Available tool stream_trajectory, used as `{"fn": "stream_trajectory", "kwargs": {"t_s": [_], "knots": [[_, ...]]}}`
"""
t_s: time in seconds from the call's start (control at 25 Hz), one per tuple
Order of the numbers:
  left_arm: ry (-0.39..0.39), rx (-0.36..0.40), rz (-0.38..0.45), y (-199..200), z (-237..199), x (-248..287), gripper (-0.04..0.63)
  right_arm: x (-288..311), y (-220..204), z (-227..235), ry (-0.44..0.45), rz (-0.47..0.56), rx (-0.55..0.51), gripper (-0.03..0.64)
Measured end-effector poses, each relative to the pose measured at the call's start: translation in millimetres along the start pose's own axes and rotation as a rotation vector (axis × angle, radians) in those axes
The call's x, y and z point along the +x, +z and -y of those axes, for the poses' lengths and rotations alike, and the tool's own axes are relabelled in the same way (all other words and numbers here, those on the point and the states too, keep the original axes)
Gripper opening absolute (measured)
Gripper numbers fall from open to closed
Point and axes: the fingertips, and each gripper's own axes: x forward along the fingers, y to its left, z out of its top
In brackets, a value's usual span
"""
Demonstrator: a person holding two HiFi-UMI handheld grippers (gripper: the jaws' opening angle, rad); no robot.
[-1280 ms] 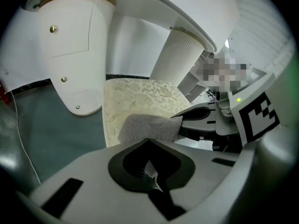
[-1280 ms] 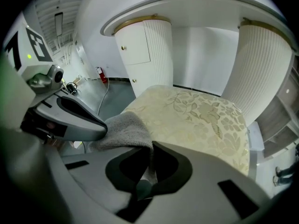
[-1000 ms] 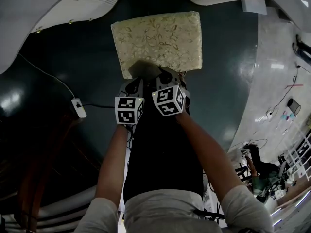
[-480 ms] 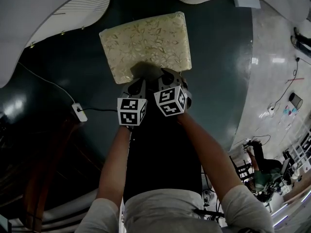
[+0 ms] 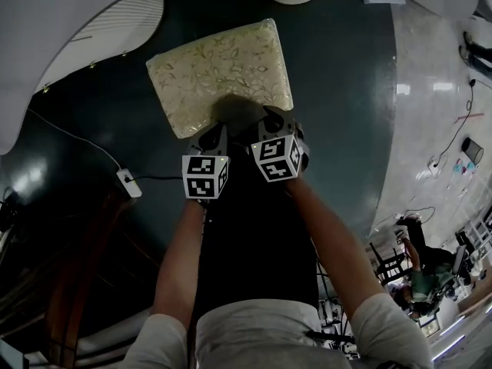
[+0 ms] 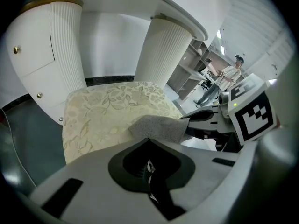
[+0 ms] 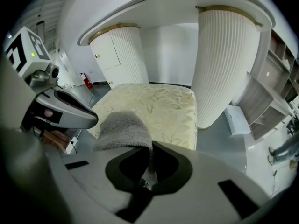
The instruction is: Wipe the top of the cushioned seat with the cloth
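Wiping about to start: a person brings a grey cloth [image 7: 124,127] to the near edge of a cushioned seat [image 5: 219,68], which stands on a dark floor [image 5: 346,91] between white ribbed columns [image 7: 226,64]. The right claw [image 7: 150,155] is clenched on the cloth, a fold of it running down between the jaws. The left claw [image 6: 148,148] is closed too, with the cloth's near edge meeting its tip, apparently pinched there. The cloth covers only the front strip of the seat, so the step in hand looks like the opening pass. The next move calls for pressing the cloth flat and sweeping it toward the far edge. The seat is pale cream with a leaf pattern, its top soft and slightly domed.
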Motion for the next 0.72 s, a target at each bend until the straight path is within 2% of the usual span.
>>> {"fn": "stream_trajectory", "kwargs": {"t_s": [0.36,0.72], "knots": [[-0.019,0.034,0.004,15.6,16.5,11.5,0.014,-7.9,-10.2,30.4,-0.027,0.003,0.004,0.014],[-0.01,0.035,0.005,32.2,22.8,21.0,0.014,-12.4,-12.2,64.7,-0.063,-0.011,0.062,0.014]]}}
